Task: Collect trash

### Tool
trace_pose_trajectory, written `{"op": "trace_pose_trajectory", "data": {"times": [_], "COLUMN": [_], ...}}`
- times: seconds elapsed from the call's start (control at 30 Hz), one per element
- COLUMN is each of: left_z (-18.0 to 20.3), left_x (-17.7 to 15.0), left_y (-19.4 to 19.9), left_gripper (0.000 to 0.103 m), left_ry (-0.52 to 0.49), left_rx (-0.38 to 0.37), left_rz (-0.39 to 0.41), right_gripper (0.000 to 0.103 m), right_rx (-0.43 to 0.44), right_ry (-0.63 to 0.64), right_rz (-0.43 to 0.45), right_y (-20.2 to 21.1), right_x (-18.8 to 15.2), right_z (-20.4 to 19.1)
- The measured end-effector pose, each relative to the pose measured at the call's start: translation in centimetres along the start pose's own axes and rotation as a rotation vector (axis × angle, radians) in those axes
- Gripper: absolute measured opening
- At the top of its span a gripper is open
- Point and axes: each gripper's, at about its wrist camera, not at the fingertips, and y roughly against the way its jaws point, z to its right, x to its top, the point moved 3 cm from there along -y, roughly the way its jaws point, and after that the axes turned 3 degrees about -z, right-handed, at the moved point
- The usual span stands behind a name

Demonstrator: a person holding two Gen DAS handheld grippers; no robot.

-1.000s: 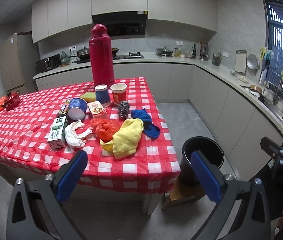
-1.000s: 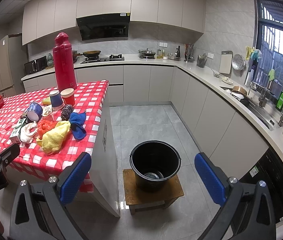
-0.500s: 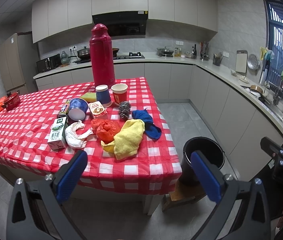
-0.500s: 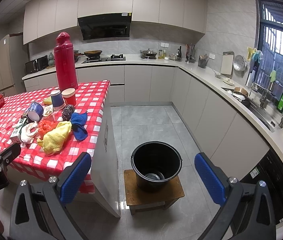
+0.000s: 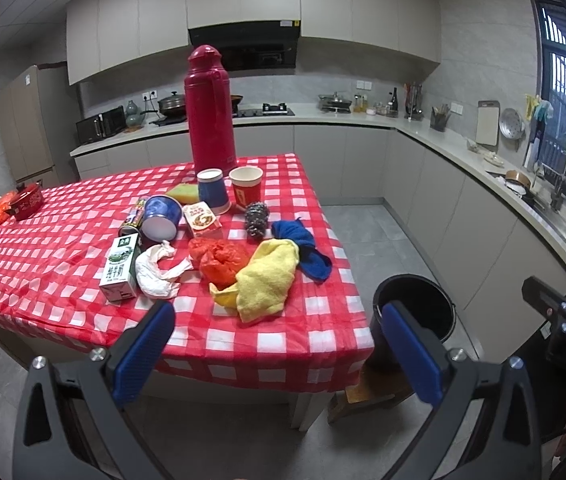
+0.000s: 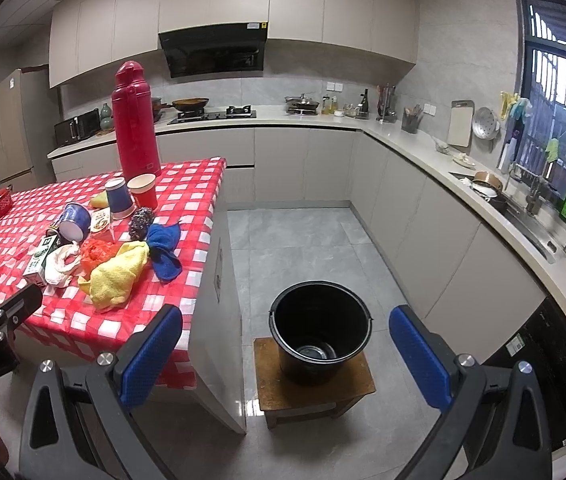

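Left gripper (image 5: 277, 344) is hanging above the near edge of the table (image 5: 63, 264), jaws spread wide and holding nothing. Right gripper (image 6: 285, 354) is hovering over the floor, jaws likewise wide apart and empty, framing the black bucket (image 6: 321, 338) at 12 o'clock of its view. The bucket is standing on a low wooden stool (image 6: 311, 392) just beside the table's end; in the left wrist view it is showing at 4 o'clock (image 5: 413, 312).

Trash is lying clustered on the red checked cloth, around 11 o'clock of the left gripper:
- crumpled white paper (image 5: 159, 270), touching the milk carton (image 5: 121, 268) at its 9 o'clock
- red plastic bag (image 5: 221, 260), pressing against the yellow cloth (image 5: 267, 284)
- blue cloth (image 5: 303, 248) at 2 o'clock of the yellow one, edges overlapping
- steel scourer (image 5: 257, 220), small snack box (image 5: 203, 220), tipped blue cup (image 5: 161, 220)
- upright blue cup (image 5: 213, 191) and red paper cup (image 5: 246, 190) side by side, in front of the tall red thermos (image 5: 209, 108)

A small red pot (image 5: 27, 202) is sitting well apart at 9 o'clock.
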Motion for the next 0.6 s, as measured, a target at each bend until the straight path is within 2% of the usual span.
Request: {"op": "trace_pose_trajectory", "data": {"times": [0.17, 0.37, 0.5, 0.6], "left_z": [-2.2, -6.7, -9.5, -11.1], "left_x": [0.5, 0.2, 0.1, -0.1], "left_y": [-0.7, -1.5, -1.8, -2.5], "left_gripper": [0.103, 0.103, 0.103, 0.103], "left_ry": [0.021, 0.085, 0.124, 0.145], "left_rx": [0.036, 0.097, 0.094, 0.07], "left_rz": [-0.005, -0.011, 0.004, -0.016], "right_gripper": [0.103, 0.103, 0.103, 0.103], "right_rx": [0.043, 0.104, 0.16, 0.195], "right_ry": [0.015, 0.041, 0.071, 0.091], "right_rz": [-0.013, -0.021, -0.041, -0.052], "right_y": [-1.1, -2.5, -3.8, -4.6], "right_x": [0.3, 1.1, 1.6, 1.8], "right_z": [-0.9, -2.9, -5.1, -7.1]}}
